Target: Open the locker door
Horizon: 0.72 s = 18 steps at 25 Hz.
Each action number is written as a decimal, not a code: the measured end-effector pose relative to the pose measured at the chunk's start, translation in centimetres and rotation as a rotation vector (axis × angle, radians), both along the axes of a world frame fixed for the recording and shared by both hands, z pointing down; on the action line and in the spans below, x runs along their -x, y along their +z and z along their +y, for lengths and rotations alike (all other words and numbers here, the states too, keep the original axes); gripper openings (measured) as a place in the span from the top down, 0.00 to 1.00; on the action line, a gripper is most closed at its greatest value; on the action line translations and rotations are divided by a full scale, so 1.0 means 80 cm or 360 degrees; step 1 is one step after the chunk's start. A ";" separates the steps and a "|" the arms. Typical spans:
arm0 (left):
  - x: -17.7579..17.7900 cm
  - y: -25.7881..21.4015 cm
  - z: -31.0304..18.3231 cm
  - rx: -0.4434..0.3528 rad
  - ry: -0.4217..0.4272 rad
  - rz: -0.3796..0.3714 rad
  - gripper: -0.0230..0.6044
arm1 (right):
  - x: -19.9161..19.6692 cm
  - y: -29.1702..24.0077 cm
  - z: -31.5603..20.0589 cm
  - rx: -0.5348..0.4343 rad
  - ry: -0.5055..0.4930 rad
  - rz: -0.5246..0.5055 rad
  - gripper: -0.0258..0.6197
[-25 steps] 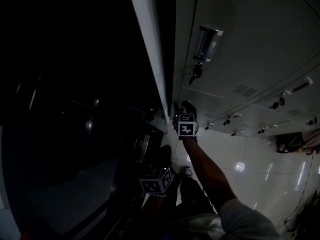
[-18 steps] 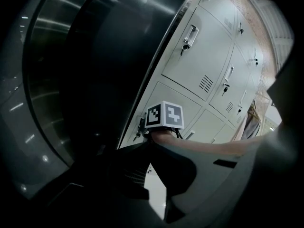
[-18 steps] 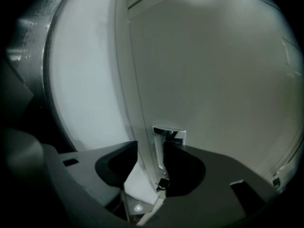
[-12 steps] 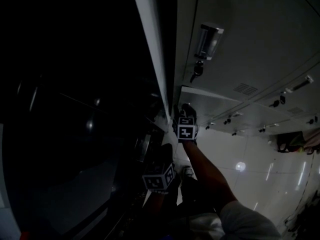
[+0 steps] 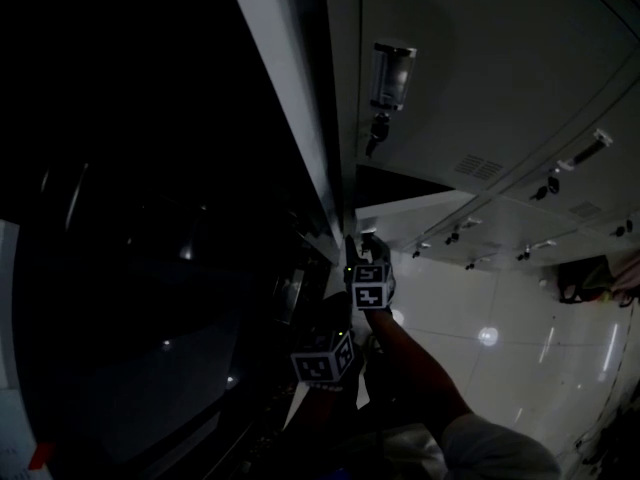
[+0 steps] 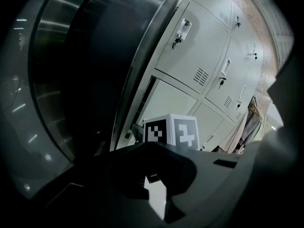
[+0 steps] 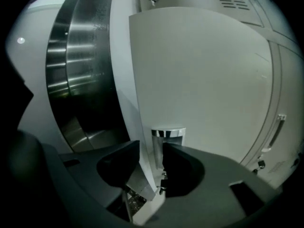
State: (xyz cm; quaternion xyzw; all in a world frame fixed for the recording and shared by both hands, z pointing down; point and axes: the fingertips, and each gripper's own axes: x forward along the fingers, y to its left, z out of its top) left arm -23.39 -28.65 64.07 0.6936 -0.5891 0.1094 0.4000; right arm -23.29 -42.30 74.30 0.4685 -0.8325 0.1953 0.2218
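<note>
Right claw (image 7: pixel 151 148), just closing, straddles the handle (image 7: pixel 168 133) of the ajar locker door (image 7: pixel 199 80); left claw (image 6: pixel 156 182) gapes empty

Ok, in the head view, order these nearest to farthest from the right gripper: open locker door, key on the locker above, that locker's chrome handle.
1. Open locker door, at the right gripper; its jaws, just closing somewhat, straddle the door's handle.
2. Key, above, on the closed locker.
3. Chrome handle, higher still.
</note>
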 end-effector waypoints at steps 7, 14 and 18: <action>-0.014 -0.013 0.022 -0.0005 -0.0019 -0.0027 0.97 | -0.030 -0.003 0.042 -0.0036 -0.0017 0.0034 0.75; -0.031 -0.011 0.046 0.0022 -0.0026 -0.0031 0.97 | -0.063 -0.004 0.088 -0.0014 -0.0094 -0.0001 0.74; -0.048 -0.002 0.059 0.0042 -0.0012 -0.0032 0.97 | -0.093 -0.001 0.111 0.0019 -0.0052 0.0012 0.71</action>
